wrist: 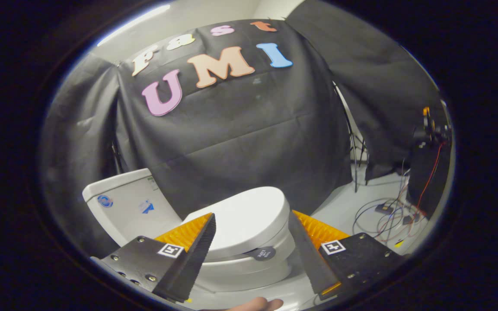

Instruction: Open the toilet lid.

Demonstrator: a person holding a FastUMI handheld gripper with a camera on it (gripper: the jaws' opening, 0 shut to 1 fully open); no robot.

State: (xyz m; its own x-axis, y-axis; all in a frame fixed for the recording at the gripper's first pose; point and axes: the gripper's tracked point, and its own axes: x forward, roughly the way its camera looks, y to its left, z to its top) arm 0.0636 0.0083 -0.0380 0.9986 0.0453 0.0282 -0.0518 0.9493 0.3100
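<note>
I hold the tongs (251,255) spread wide, gripping nothing. The toilet lid (249,218) lies shut on the bowl just ahead between the fingers, its long axis running away toward the tank (123,203) at left.
</note>
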